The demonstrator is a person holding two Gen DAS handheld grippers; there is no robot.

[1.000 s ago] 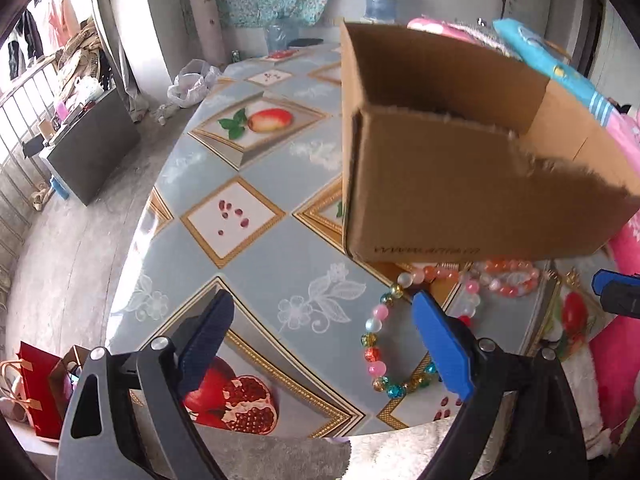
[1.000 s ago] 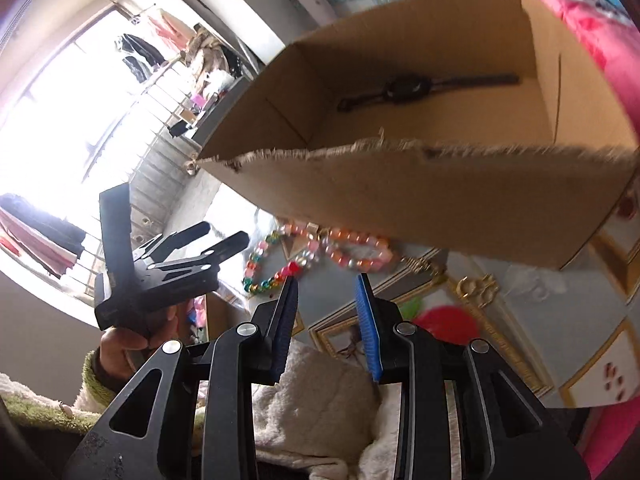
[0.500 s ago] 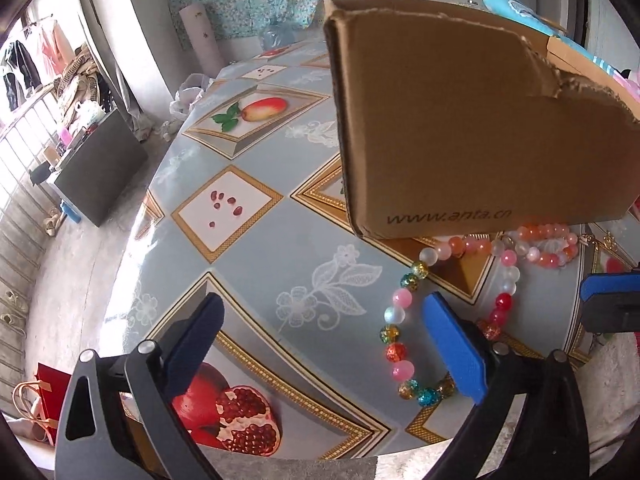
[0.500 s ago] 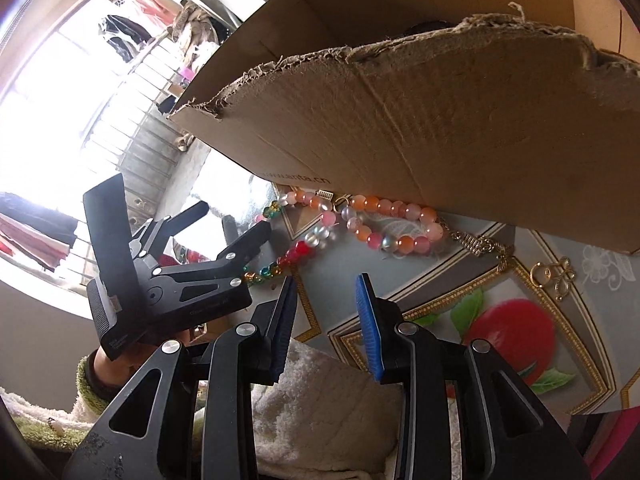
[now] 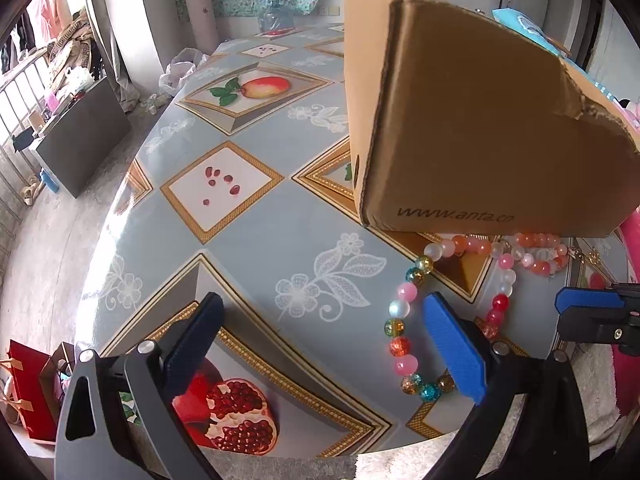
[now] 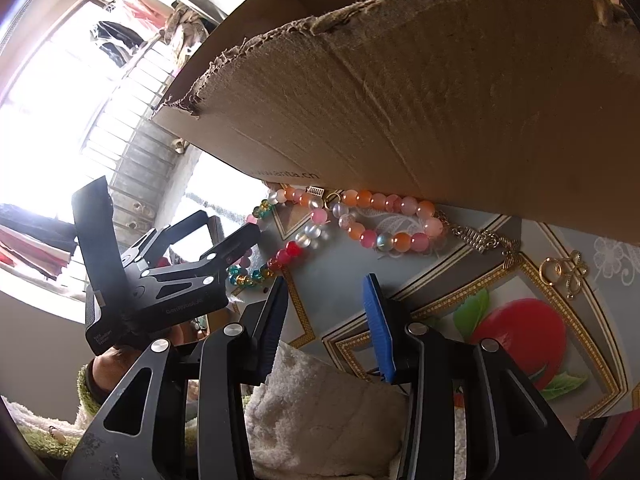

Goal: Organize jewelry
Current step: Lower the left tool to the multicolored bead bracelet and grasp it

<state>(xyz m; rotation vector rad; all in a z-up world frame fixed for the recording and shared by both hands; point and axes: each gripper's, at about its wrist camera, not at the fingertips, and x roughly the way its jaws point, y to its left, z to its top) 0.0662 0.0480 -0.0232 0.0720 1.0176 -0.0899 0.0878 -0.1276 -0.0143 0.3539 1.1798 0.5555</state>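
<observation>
The left gripper [image 5: 320, 344] has its jaws at their widest, empty, one pad over the multicoloured bead bracelet [image 5: 400, 320]; the right gripper [image 6: 324, 320] jaws are opening, empty. That bracelet and the pink-orange bead bracelet [image 6: 380, 216] lie on the counter [image 5: 248, 248] beside the cardboard box [image 5: 480, 140]

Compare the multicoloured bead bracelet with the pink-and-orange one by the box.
The multicoloured bracelet mixes teal, amber, red, pink and white beads; the pink-orange bracelet keeps to pink, orange and clear ones. The multicoloured one lies open in a wide loop out from the box; the pink-orange one lies flattened along the box's foot, partly hidden under it. A finger of the left tongs overlaps the multicoloured one in the left view; no tongs overlap the other. Both lie loose on the tablecloth.
</observation>
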